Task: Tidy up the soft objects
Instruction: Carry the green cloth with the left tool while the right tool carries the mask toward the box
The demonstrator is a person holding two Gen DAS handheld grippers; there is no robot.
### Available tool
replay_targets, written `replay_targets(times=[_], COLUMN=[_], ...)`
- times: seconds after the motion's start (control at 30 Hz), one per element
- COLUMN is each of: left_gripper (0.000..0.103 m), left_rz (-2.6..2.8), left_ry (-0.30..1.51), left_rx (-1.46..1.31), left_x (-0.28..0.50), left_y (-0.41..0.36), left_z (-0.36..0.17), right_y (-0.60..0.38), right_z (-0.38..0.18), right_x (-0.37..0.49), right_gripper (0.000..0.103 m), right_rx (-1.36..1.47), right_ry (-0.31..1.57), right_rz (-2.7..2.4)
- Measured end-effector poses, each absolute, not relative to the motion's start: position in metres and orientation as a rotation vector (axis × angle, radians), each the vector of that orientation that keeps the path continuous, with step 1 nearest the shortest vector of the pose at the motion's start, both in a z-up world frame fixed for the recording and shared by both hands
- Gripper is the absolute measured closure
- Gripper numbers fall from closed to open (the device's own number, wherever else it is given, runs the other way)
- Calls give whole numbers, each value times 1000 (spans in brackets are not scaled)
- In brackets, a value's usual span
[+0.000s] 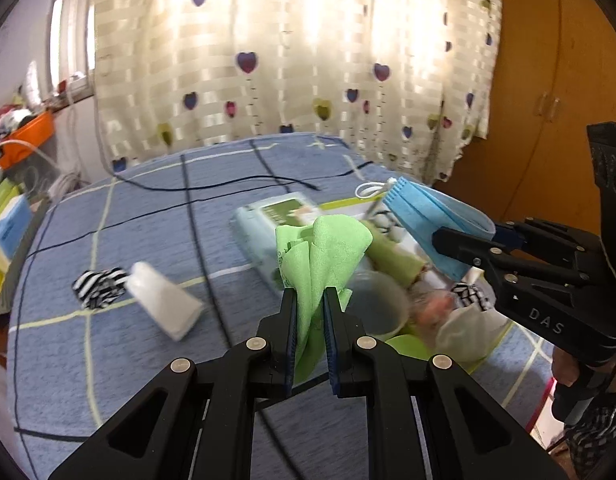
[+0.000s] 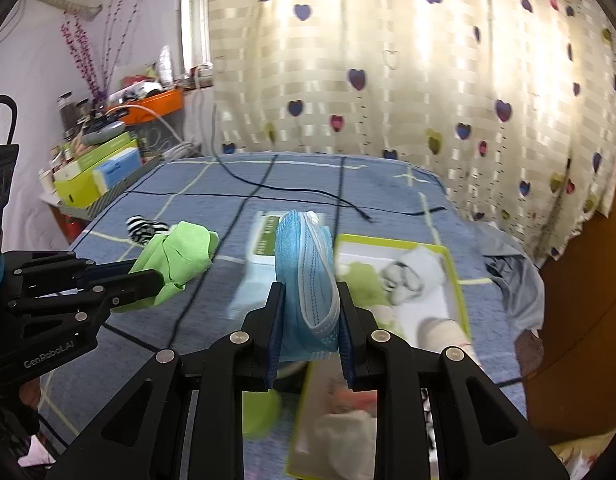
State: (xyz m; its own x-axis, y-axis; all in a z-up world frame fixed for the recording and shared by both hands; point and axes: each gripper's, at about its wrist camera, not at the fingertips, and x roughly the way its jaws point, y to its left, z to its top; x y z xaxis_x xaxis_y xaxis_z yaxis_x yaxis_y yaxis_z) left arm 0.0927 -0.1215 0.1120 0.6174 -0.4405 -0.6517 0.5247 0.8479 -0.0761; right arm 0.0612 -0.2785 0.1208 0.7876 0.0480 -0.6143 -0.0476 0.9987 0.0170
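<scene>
Green cloth (image 1: pixel 319 264) clamped between the left gripper (image 1: pixel 309 312) pads, bunched into a loose plume and carried clear of the blue checked bedspread (image 1: pixel 120 240). Long axis roughly in line with the fingers, free folds fanning out forward and up past the tips, a short tail hanging back between the jaws. Blue face mask (image 2: pixel 306 280) pinched edge-on in the right gripper (image 2: pixel 309 320), also off the bed — long axis along the fingers, folded end toward the camera, white ear loop (image 2: pixel 321 248) trailing along its upper edge.

Risks, as a judgement only:
- Thin hold on both pieces; slippery cloth bunched unevenly could creep out of the pads under a quick swing and drop onto the bed or the clutter below.
- Loose ear loop free to snag — on the other gripper, or on the black cable (image 1: pixel 196 216) lying across the bedspread.
- Grippers near each other in both views; a careless crossing could tangle cloth and mask or knock one loose.
- Crowded landing zone: green-edged tray (image 2: pixel 451 276) already full of pale soft items, wet-wipes pack (image 1: pixel 264 232) just beside it; a blind release could spill over the rim.

Striped sock (image 1: pixel 98 286) and white tube (image 1: pixel 166 300) well apart to the left, untouched on the bed.
</scene>
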Motion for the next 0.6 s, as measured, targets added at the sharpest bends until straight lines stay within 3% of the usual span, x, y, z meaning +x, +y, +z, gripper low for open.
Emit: replay_targets(times=[0.6], left_gripper=[91], left_rz=[-699], left_ry=[765], left_rx=[158], left_x=[90], left_y=[-212], left_z=[99], right_y=[-370], right_z=[105], right_x=[73], right_gripper=[78], right_rx=[44], right_ry=[736], right_rz=[-33])
